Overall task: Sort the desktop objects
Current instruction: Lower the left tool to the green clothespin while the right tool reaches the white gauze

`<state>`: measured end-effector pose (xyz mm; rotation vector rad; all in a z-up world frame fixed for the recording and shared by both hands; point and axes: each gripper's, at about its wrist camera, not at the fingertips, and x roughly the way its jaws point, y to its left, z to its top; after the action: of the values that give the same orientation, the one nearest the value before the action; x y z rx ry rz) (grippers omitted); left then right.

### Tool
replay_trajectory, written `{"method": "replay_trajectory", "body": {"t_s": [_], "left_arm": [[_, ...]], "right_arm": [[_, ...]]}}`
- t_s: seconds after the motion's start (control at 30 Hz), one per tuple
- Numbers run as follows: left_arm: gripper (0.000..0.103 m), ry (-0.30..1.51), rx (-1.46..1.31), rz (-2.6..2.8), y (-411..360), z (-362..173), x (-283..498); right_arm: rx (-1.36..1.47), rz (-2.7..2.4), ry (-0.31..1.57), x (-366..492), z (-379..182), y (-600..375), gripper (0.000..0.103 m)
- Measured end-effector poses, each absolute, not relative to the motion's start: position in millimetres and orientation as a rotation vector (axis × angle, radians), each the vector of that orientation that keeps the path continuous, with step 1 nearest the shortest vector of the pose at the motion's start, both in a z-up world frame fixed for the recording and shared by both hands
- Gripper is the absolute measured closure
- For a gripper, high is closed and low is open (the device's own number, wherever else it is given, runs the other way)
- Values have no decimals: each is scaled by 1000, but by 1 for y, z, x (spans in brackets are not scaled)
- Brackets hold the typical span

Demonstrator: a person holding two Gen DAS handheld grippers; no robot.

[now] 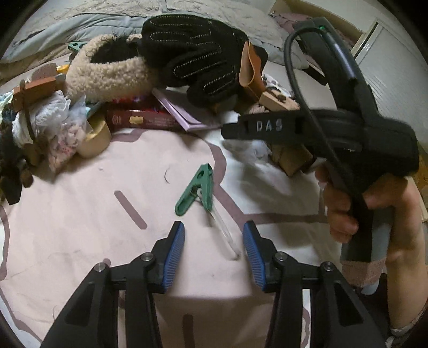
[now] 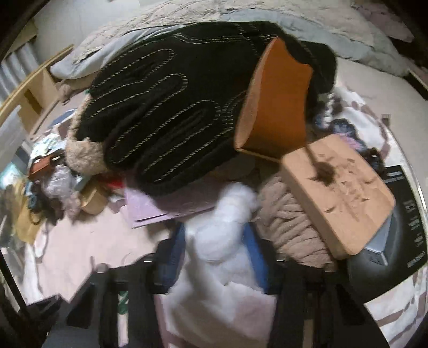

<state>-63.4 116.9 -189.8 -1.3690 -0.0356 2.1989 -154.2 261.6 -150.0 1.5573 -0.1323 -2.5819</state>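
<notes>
In the left wrist view my left gripper (image 1: 214, 238) is open and empty above the pink sheet; a clear plastic tube (image 1: 223, 230) lies between its blue pads (image 1: 175, 251), and a green clothes peg (image 1: 198, 188) lies just beyond. My right gripper shows there from the side (image 1: 230, 131), reaching into the pile. In the right wrist view its blue pads (image 2: 256, 254) sit either side of a white fluffy wad (image 2: 222, 227), which fills the gap; the view is blurred. A black stitched glove (image 2: 165, 107) lies on top of the pile behind it.
The pile holds a fleece slipper (image 1: 107, 72), a dark red box (image 1: 141, 120), a lilac notebook (image 1: 182, 112), a tan leather piece (image 2: 278, 107), a tan block (image 2: 337, 192), rope-like yarn (image 2: 291, 227), a black package (image 2: 401, 214) and a tape roll (image 1: 95, 139). A grey quilt (image 1: 80, 24) lies behind.
</notes>
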Motion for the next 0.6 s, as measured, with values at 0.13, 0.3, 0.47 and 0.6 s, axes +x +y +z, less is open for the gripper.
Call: {"method": "replay_trajectory", "body": {"t_s": [0.13,0.3,0.47,0.6], "left_arm": [[97,-5,-1387,2228,116,-191,-65],[98,5,-1385,2254,109,-183,-64],[98,5,-1396,2309,94,-170,-61],[98,-24,-1400,2367,75,-162,-52]], "right_arm": [[1536,-2576,-169,-153,-149,270,73],[1511,-2560,-234,-149,-145,280,75],[1484,-2534,-327,-135,-141,288,75],[1421,-2513,-426,-112,-140,293,75]]}}
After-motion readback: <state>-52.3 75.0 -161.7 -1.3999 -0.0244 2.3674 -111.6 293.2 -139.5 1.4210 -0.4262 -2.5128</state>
